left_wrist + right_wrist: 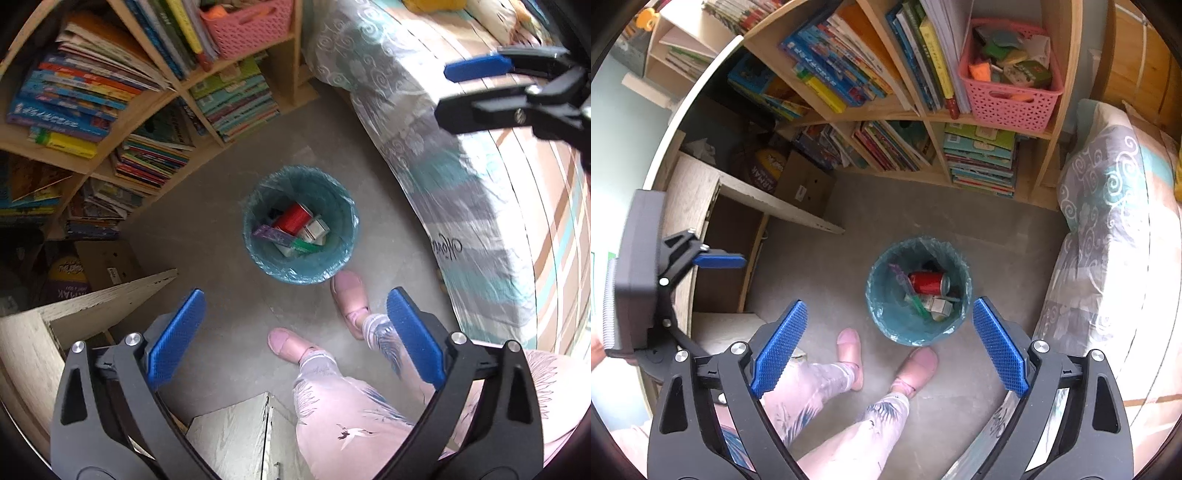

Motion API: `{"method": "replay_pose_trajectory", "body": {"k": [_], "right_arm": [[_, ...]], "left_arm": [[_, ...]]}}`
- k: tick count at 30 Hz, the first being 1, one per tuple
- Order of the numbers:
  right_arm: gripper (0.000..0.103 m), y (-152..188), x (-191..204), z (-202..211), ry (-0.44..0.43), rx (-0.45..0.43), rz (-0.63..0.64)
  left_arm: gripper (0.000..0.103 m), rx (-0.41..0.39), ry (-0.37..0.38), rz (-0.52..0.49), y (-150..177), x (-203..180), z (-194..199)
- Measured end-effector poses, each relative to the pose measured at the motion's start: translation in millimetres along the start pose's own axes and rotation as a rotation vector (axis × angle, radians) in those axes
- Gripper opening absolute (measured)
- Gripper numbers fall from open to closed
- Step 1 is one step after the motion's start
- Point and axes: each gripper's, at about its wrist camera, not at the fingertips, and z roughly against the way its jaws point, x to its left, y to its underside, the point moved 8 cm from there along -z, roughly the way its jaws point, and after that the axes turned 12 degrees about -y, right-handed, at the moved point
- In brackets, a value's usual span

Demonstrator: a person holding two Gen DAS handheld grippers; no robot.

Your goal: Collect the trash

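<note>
Jaws, left gripper (295,334): standing wide apart with nothing between the blue pads, pointing straight down over the floor just short of the bin.
Jaws, right gripper (890,349): also spread wide and carrying nothing, tilting down toward the bin; in the left wrist view this gripper is showing at upper right, over the bed.
Trash bin (882,306): sitting on the concrete floor (820,273) between the bookshelf (1045,133) and the bed (1108,236), lined with a teal plastic bag.
Collected trash: a red can (928,282) is lying on its side in the bin, with a small carton (938,306), a green strip and a purple wrapper (271,234) around it.
Stage, as I judge it: both grippers seem to be finishing a drop, so the next piece of trash is waiting elsewhere; none is showing on the floor in either view.
Risk, feet: the person's pink slippers (349,295) are standing just beside the bin, one toe nearly touching its wall; a step could be tipping the light bin and spilling the can.
Risk, liner: the bag's loose rim could be snagging on a pad if a gripper dips low.
Risk, furniture: the tabletop edge (110,291) is sitting near the left gripper; a careless swing could be knocking it.
Risk, crowding: both grippers are hovering near each other and could be colliding when turning away.
</note>
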Motion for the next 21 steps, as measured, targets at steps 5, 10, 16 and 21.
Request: {"method": "replay_pose_trajectory", "body": {"k": [5,10,16,21], "right_arm": [[0.093,1,0,2,0.059,0.022,0.005],[0.093,-2,-1,10,0.071,0.008,-0.017],[0.093,-10,5,17,0.093,0.023,0.002],[0.093,-18,28,26,0.139,0.019,0.102]], "left_arm": [[0.096,-0.006,0.001,0.071,6,10,14],[0.096,-0.052,-0.026,0.147,11,23,35],[0.096,-0.125,-0.078,0.257,15,44,67],[0.096,-0.159,-0.098,0.359,23,65,91]]}}
